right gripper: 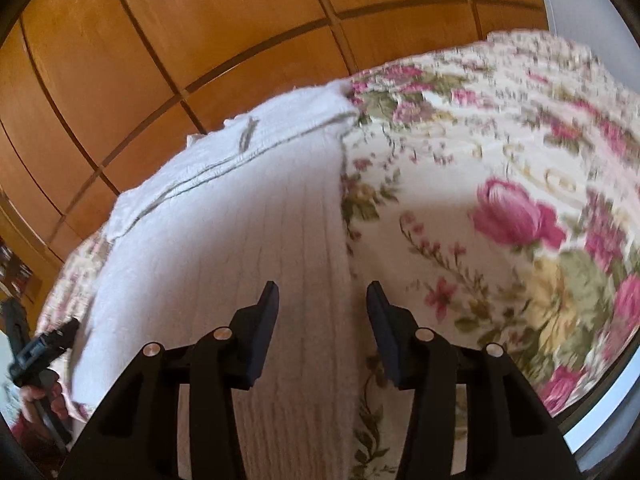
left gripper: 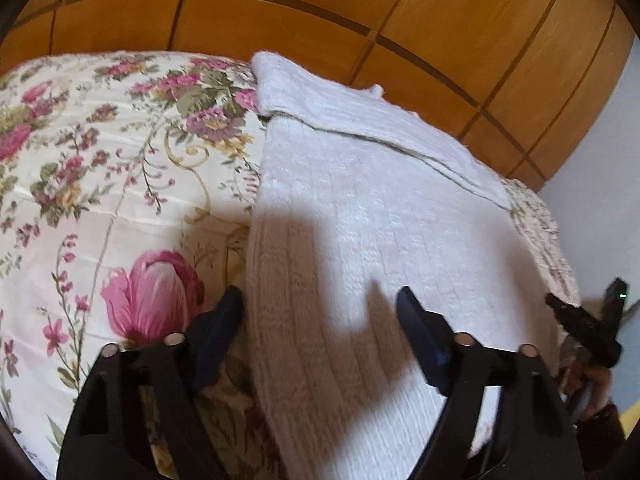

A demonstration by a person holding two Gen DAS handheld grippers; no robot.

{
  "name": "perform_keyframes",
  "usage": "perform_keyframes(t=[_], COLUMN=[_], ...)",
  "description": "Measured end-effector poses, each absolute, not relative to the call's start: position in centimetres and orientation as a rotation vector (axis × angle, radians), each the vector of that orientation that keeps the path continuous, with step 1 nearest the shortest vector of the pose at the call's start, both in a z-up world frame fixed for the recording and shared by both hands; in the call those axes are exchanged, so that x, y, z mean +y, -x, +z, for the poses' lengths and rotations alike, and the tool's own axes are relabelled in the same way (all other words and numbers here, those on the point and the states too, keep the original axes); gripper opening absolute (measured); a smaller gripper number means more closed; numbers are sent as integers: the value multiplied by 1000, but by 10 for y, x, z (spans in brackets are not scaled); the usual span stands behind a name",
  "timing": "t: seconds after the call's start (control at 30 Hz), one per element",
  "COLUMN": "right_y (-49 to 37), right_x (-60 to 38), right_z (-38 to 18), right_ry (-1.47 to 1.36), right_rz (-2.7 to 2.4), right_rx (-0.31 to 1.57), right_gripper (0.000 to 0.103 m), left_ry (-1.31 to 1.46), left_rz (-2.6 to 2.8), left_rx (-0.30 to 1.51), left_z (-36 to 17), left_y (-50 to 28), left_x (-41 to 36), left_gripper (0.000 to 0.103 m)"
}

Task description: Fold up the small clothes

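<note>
1. Wooden wardrobe [left gripper: 320, 20] w/ dark inlaid lines fills the background behind the bed in both views.
2. Bed covered by a floral bedspread [left gripper: 100, 184]: cream ground, pink roses, green leaves. A pale wall [left gripper: 600, 208] shows at the right edge of the left wrist view.
3. White knitted garment [left gripper: 360, 220], ribbed, lies spread flat on the bedspread near the bed's edge. Its far end is turned over into a layered strip w/ a visible hem. In the right wrist view the same garment [right gripper: 224, 232] takes the left-centre, its right edge running straight down between knit and floral print.
4. Left gripper [left gripper: 320, 308]: fingers spread wide, nothing pinched. Left finger [left gripper: 224, 320] sits over the bedspread just beside the garment's left edge; the right finger is over the knit. Whether the tips touch the fabric can't be told. Their shadow falls on the knit.
5. Right gripper [right gripper: 322, 300]: fingers partly spread, not pressing on anything. They straddle the garment's right edge, left finger [right gripper: 266, 312] over the knit, the other over the floral print. Contact w/ cloth can't be told; view is blurred.
6. Each gripper shows small at the other view's side edge, w/ a hand [right gripper: 40, 392] on its handle.
</note>
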State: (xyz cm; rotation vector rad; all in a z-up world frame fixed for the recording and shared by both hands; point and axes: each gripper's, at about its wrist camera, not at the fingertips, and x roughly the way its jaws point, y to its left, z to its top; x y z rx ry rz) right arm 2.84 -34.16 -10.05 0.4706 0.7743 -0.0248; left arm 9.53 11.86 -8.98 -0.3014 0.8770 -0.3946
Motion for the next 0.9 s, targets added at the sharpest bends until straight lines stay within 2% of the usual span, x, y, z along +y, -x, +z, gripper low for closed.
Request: perform_keyframes(t=[0.13,0.2,0.27,0.33,0.77,0.83,0.9], right_y=[-21,-17,-15,-11,-7,-10,-8], right_x=[-355,-362,-366,-368,-339,-342,-344], right_z=[-109,-113,-116,-119,-126,-129,-130], right_ry=[-608,-665,-701,-725,-717,-749,-755], right_rz=[64,91,103,130,318,311,302], right_rx=[755,749,744,742,767,773,779], right_gripper=[45,41,34,31,31,28,19], left_ry=[360,391,415,420,405,372,354], left_rz=[-533,-593,-652,-680,-756,-744,-737], left_rx=[880,883,893,907,941,939,944], left_z=[-95,-98,-99,-101,-107,-106,-105], left_y=[-86,-81,-79,-79,-83,-84,-82], left_x=[117,113,107,102,79,72,70], left_gripper=[74,73,66,65,65,67,68])
